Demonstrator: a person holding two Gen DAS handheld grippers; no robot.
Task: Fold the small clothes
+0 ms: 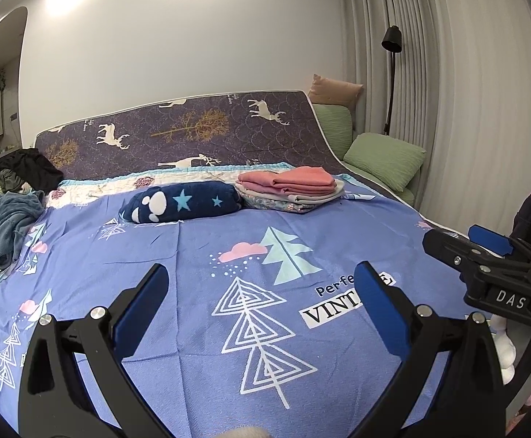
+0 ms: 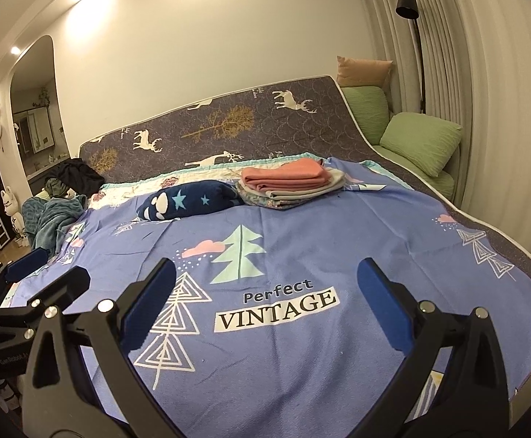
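A stack of folded clothes point(image 1: 290, 188), pink on top, lies at the far side of the bed on the blue printed sheet point(image 1: 199, 241); it also shows in the right wrist view point(image 2: 290, 182). A heap of unfolded clothes point(image 1: 13, 197) sits at the bed's far left corner, also seen in the right wrist view point(image 2: 59, 197). My left gripper point(image 1: 263, 284) is open and empty above the near part of the sheet. My right gripper point(image 2: 267, 279) is open and empty above the sheet point(image 2: 338, 241); it also shows at the right of the left wrist view point(image 1: 466, 244).
A dark blue star-patterned roll point(image 1: 185, 200) lies left of the folded stack. A deer-print mattress point(image 1: 207, 127) leans against the wall behind. Green cushions point(image 1: 382, 157), a floor lamp point(image 1: 391, 73) and curtains stand at the right. White soft things point(image 1: 506, 346) lie at the right edge.
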